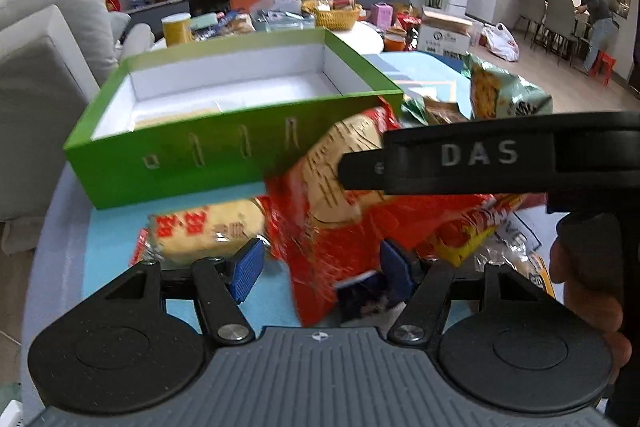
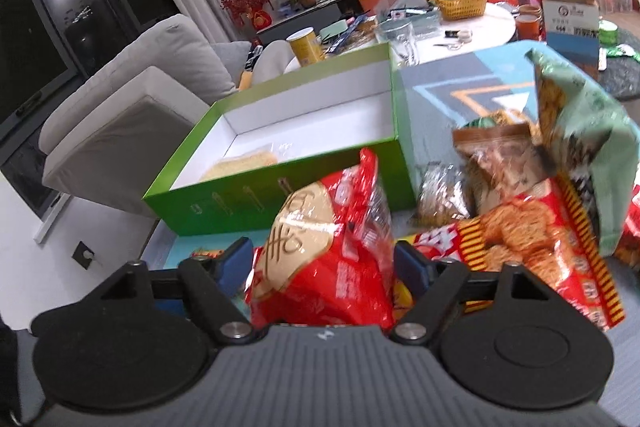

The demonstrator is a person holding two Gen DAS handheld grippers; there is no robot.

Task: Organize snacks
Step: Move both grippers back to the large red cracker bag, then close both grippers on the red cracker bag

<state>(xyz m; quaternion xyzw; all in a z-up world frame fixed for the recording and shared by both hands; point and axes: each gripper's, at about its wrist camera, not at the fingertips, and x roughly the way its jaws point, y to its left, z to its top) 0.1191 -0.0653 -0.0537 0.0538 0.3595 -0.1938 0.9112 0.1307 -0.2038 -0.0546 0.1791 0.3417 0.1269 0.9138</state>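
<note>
Right gripper [image 2: 324, 263] is grabbing a red snack bag [image 2: 320, 251] just in front of the green box [image 2: 280, 203]

The red bag is sitting up between the right tongs' blue pads, which look clenched on its sides, right at the near wall of the green box. Left gripper [image 1: 320, 269] is hanging released over the light blue mat [image 1: 108, 235], its blue pads spread apart; the red bag's lower corner is poking between them, but the pads aren't pressing it. A yellow cracker pack [image 1: 208, 233] is lying on the mat near the left pad. Another pale pack [image 2: 244, 163] is already lying inside the box. More snack bags, including a green one [image 2: 592, 131], are piling up to the right.
</note>
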